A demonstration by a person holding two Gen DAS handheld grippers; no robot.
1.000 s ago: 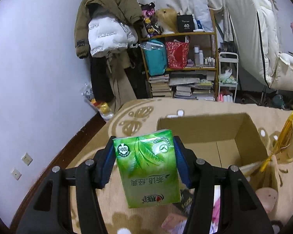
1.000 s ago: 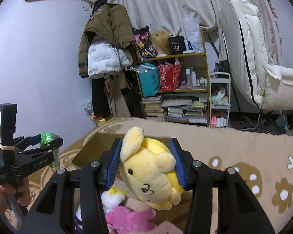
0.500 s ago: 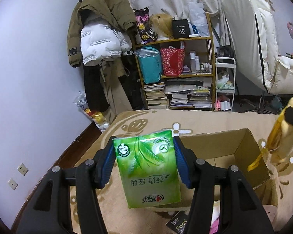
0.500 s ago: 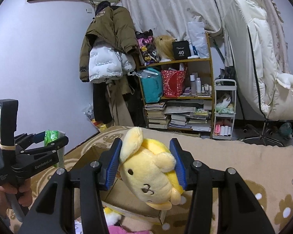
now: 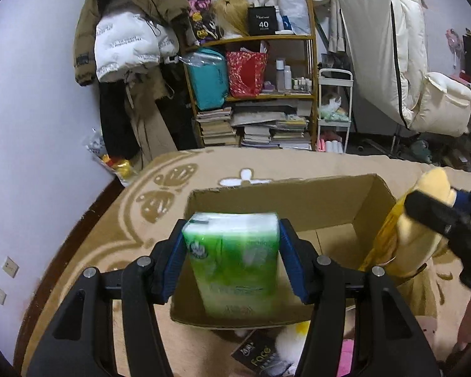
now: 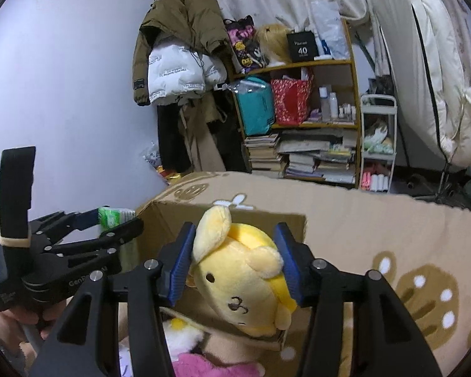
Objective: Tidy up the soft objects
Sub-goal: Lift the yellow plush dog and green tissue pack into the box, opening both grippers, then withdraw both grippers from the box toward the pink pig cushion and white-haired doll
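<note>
My left gripper (image 5: 232, 235) is shut on a green tissue pack (image 5: 232, 260), held over the near edge of an open cardboard box (image 5: 285, 207) and tipped so that its white top shows. My right gripper (image 6: 234, 251) has a yellow plush dog (image 6: 241, 276) between its blue pads, above the box's right side. Its jaws are opening, though the pads still touch the plush. From the right wrist view the left gripper (image 6: 110, 223) and the tissue pack (image 6: 110, 215) sit at the box's (image 6: 179, 216) left wall. The plush (image 5: 417, 238) shows at the right of the left wrist view.
The box sits on a tan flower-patterned blanket (image 6: 376, 220). In front of the box lie a pink plush (image 6: 210, 367), a white and yellow plush (image 6: 179, 336) and a black packet (image 5: 260, 355). Behind stand a cluttered bookshelf (image 5: 267, 94), hanging coats (image 5: 132, 31) and a white chair (image 5: 402, 47).
Both grippers moved forward and down over the box. The tissue pack now tips forward, showing its top. The plush sits lower, near the box's right wall.
</note>
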